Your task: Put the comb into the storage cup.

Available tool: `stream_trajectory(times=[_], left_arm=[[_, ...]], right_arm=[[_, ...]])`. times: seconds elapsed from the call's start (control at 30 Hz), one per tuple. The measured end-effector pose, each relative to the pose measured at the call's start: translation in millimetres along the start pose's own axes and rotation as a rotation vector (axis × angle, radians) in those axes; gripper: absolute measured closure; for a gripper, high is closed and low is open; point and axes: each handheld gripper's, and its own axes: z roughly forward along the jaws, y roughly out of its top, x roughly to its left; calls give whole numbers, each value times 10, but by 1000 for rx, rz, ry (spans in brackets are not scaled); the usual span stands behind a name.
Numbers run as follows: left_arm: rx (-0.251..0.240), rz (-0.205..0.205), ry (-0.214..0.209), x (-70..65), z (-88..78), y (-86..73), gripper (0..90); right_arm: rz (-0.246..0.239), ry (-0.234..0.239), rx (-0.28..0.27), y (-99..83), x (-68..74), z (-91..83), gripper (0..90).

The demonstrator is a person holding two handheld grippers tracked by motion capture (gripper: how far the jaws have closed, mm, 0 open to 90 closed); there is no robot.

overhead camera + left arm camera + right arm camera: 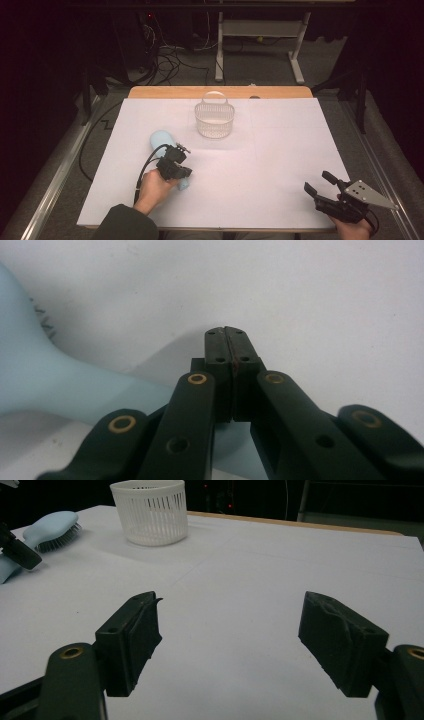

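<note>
A pale blue hairbrush (pixel 161 140) lies on the white-covered table (pixel 280 150), left of centre, its head toward the far side. My left gripper (pixel 184 172) sits over the brush's handle. In the left gripper view its jaws (pixel 230 337) are shut pad to pad with nothing between them, and the hairbrush (pixel 45 375) passes beneath and to their left. My right gripper (pixel 316 181) rests near the front right corner. Its jaws (pixel 230 630) stand open over bare table. The right gripper view also shows the hairbrush (pixel 52 530), bristles down, far left.
A white slatted basket (pixel 215 120) with a handle stands at the middle back of the table; the right gripper view has the basket (pixel 149 512) at the upper left. A wooden table edge (pixel 220 92) shows behind it. Dark floor, cables and a desk frame lie beyond.
</note>
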Motion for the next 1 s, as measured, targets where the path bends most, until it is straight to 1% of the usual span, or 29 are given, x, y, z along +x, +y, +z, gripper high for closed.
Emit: stream_trajectory(times=[0.1, 0.27, 0.4, 0.67, 1.0], left_arm=[[2, 3, 13, 9, -7, -27, 878], [2, 4, 22, 21, -16, -78, 878], [4, -2, 30, 35, -27, -124, 878], [-12, -16, 39, 53, -51, -219, 878], [-21, -25, 56, 106, -108, -341, 878]], right_arm=[[1, 0, -1, 0, 0, -2, 248], [0, 0, -1, 0, 0, -2, 248], [2, 3, -2, 3, 0, 1, 248], [3, 13, -6, 18, -16, 36, 248], [2, 10, -6, 18, -20, 35, 248]])
